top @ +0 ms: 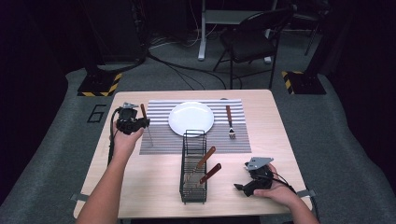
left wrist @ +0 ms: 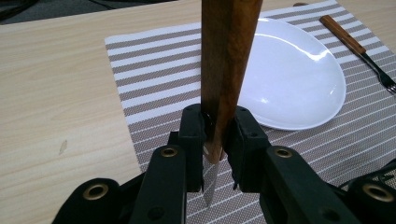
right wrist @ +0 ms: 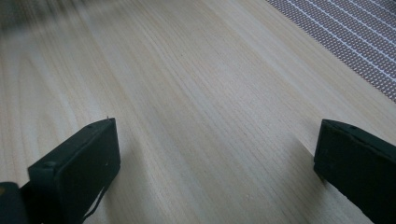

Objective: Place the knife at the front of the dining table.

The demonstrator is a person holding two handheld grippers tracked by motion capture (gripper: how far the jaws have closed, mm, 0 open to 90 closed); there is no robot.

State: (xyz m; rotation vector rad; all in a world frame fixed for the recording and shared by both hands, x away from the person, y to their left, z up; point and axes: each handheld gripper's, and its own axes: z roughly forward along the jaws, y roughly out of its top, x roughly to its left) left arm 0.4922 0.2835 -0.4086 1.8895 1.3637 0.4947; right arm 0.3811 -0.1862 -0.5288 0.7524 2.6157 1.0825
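A knife with a wooden handle (left wrist: 229,56) stands upright in my left gripper (left wrist: 217,140), which is shut on it where the handle meets the blade; the blade points down over the striped placemat (left wrist: 159,79). In the high view the left gripper (top: 132,122) hovers at the mat's left edge with the knife (top: 145,120), left of the white plate (top: 191,118). A fork (top: 229,122) lies right of the plate. My right gripper (top: 243,186) rests low at the front right of the table, open, with bare wood between its jaws (right wrist: 217,158).
A black wire basket (top: 194,191) stands at the front centre of the table with two wooden-handled utensils (top: 206,157) leaning in it. The plate (left wrist: 289,79) and fork (left wrist: 355,46) sit beyond the held knife. A placemat corner (right wrist: 355,42) lies ahead of the right gripper. A chair (top: 250,39) stands behind the table.
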